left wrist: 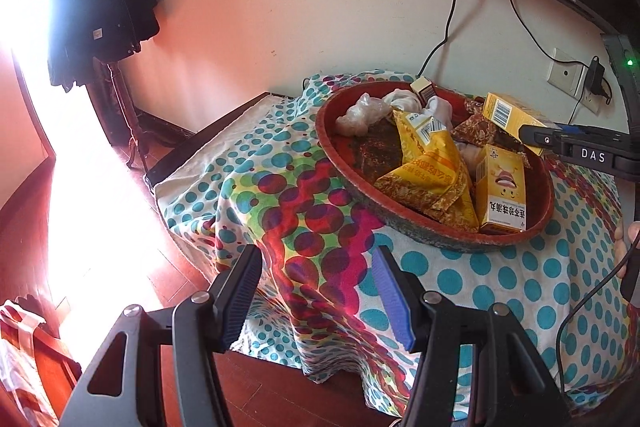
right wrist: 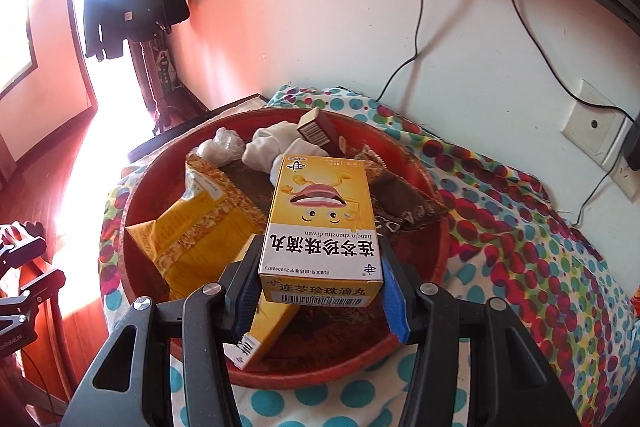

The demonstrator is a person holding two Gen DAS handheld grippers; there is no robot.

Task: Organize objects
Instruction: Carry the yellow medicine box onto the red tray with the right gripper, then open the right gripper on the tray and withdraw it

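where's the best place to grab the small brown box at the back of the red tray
Take the small brown box across its two long narrow sides, near the raised barcode end, coming from above. It leans tilted against the tray's back rim, so that end stands clear of the white crumpled bags. The right gripper already holds the yellow medicine box; the open left gripper is free.

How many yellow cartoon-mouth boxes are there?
2. One box is clamped in the right gripper above the red tray; the other box sits inside by its near rim. Others may be hidden.

Harsh daylight floods in from the left, blowing out the window (left wrist: 24, 7); fisheye edges bend; colours oversaturated.
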